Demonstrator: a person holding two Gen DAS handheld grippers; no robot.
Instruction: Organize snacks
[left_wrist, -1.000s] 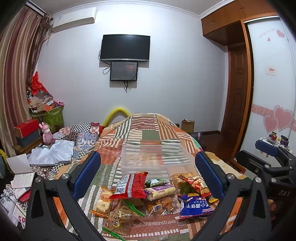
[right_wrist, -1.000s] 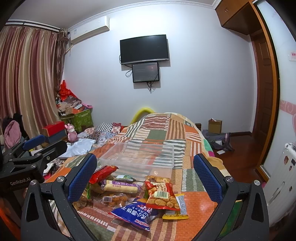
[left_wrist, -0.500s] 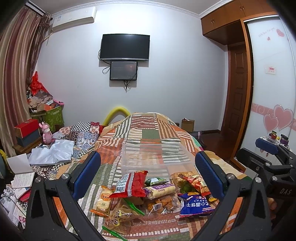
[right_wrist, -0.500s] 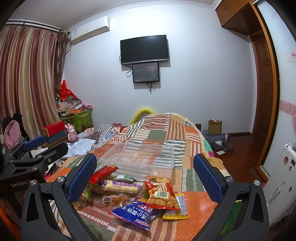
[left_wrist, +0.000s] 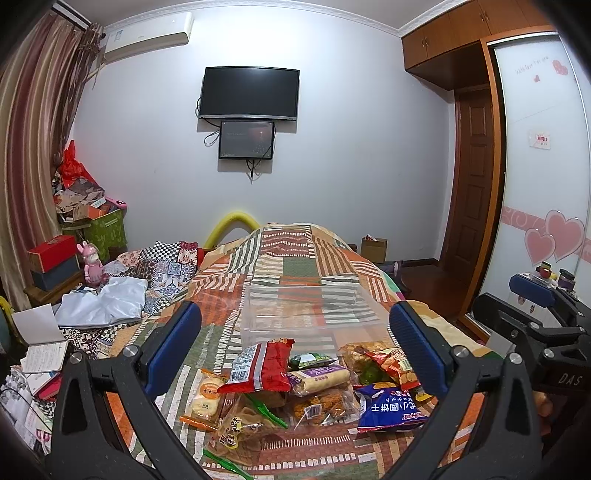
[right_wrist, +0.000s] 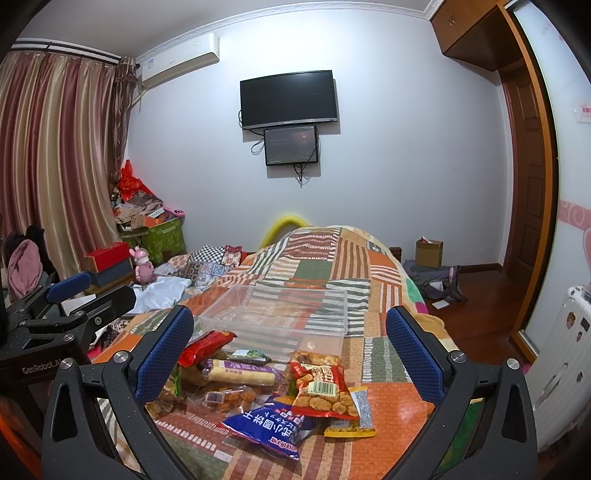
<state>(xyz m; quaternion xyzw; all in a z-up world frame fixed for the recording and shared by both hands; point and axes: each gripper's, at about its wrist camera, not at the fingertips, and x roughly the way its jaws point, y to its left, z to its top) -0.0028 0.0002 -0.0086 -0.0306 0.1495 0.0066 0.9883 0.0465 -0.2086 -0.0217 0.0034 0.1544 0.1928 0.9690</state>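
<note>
A pile of snack packets lies on the patchwork bedspread: a red bag (left_wrist: 264, 367), a blue bag (left_wrist: 388, 408), a yellow roll (left_wrist: 319, 376) and clear packs of fried snacks (left_wrist: 317, 404). A clear plastic bin (left_wrist: 306, 310) stands empty just behind them. My left gripper (left_wrist: 295, 347) is open and empty, held above the near side of the pile. My right gripper (right_wrist: 290, 349) is open and empty too, above the blue bag (right_wrist: 269, 424), the red bag with a barcode (right_wrist: 321, 391) and the bin (right_wrist: 280, 314). Each gripper shows at the edge of the other's view.
The bed (left_wrist: 295, 251) runs away toward the wall with a TV (left_wrist: 249, 92). Clothes and notebooks (left_wrist: 99, 299) lie left of the bed, boxes (left_wrist: 51, 258) beyond. A wardrobe (left_wrist: 535, 184) and wooden door stand right. A white suitcase (right_wrist: 561, 354) stands at far right.
Both grippers stay open and nearly still; the views shift only slightly. The snacks and the bin have not moved.
</note>
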